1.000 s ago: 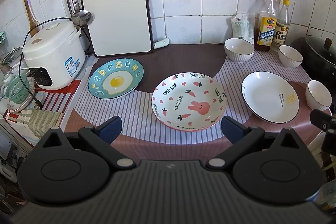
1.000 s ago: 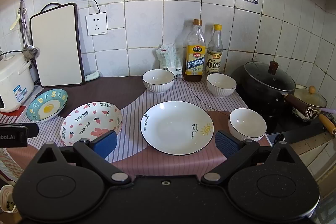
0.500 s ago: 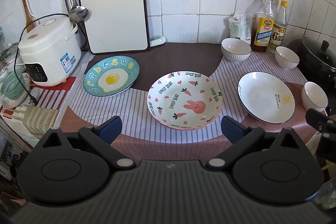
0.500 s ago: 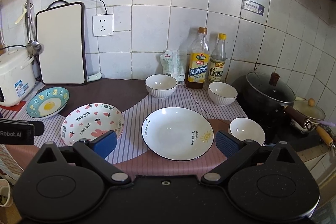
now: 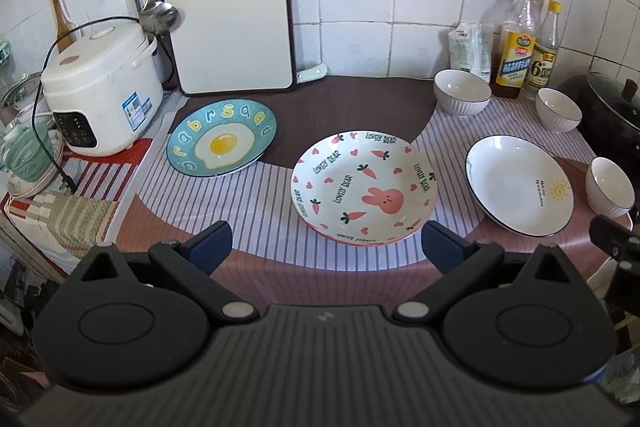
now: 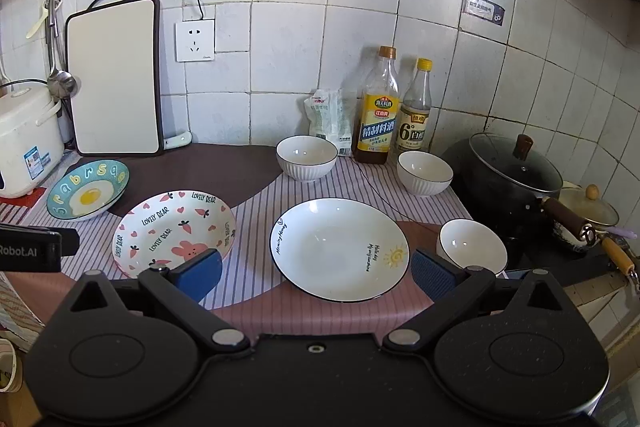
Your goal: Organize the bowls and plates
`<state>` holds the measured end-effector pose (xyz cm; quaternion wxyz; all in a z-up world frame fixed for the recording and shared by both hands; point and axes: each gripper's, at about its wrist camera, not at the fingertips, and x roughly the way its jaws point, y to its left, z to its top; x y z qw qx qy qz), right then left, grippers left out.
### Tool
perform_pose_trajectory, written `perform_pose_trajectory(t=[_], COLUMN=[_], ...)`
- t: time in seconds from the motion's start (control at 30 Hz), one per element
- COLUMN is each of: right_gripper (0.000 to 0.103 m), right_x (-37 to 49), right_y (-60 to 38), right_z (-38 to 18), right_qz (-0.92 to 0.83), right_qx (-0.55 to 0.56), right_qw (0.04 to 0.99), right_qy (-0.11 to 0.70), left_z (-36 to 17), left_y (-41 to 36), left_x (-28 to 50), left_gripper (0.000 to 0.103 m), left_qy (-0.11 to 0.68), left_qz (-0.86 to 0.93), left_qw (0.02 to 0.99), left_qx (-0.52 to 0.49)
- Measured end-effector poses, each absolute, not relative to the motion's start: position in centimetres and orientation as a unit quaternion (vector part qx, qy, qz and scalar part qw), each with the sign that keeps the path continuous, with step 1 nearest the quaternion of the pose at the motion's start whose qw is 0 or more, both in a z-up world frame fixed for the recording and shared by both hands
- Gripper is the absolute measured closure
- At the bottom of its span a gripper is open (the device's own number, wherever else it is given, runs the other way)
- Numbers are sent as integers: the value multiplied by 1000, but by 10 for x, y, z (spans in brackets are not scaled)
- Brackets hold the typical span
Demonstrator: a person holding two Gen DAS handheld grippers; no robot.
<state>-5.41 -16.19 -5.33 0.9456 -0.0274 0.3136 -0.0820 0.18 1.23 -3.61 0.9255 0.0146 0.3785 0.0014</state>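
Note:
Three plates lie in a row on the striped counter mat: a teal egg plate [image 5: 222,138] [image 6: 88,195], a pink rabbit plate [image 5: 363,185] [image 6: 173,231] and a white sun plate [image 5: 519,184] [image 6: 339,249]. Three white bowls stand around the sun plate: one at the back [image 5: 462,92] [image 6: 307,157], one by the bottles [image 5: 558,109] [image 6: 425,172], one at the right edge [image 5: 609,185] [image 6: 472,246]. My left gripper [image 5: 326,247] hangs open in front of the rabbit plate. My right gripper [image 6: 316,273] hangs open in front of the sun plate. Neither holds anything.
A white rice cooker [image 5: 100,87] stands at the left, a cutting board [image 5: 228,7] leans on the tiled wall, two bottles [image 6: 376,107] and a packet stand at the back. A black lidded pot [image 6: 512,175] and a small pan sit on the stove at right.
Both grippers have drifted slightly back and up from the counter, so the dishes sit a bit lower and farther off. No dish has moved; both stay open.

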Motion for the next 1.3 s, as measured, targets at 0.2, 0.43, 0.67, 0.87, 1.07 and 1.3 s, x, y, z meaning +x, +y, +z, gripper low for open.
perform_pose_trajectory(t=[0.2,0.43,0.67,0.87,1.07,1.3], right_gripper=[1,1,6,14,21,28], right_x=[-52,-55,-19,33,69,97], right_y=[-161,-160,-154,-131,-118,-122], right_z=[-60,-73,-93,-140,-196,-218], right_qz=[-76,-36,43,121,134,148], right_qx=[-31,-39,11,36,31,66], right_qw=[946,959,957,936,916,906], right_qy=[314,279,286,330,377,392], left_z=[-41,-43,-67,-123,-159,-176], left_y=[24,64,92,106,98,84], left_x=[6,23,57,101,124,159], left_gripper=[1,1,4,5,9,25], left_qy=[379,375,382,429,444,447], left_qz=[3,-9,-1,44,27,-17], left_qw=[925,921,917,896,889,891], left_qx=[-8,-106,-117,-110,-108,-81])
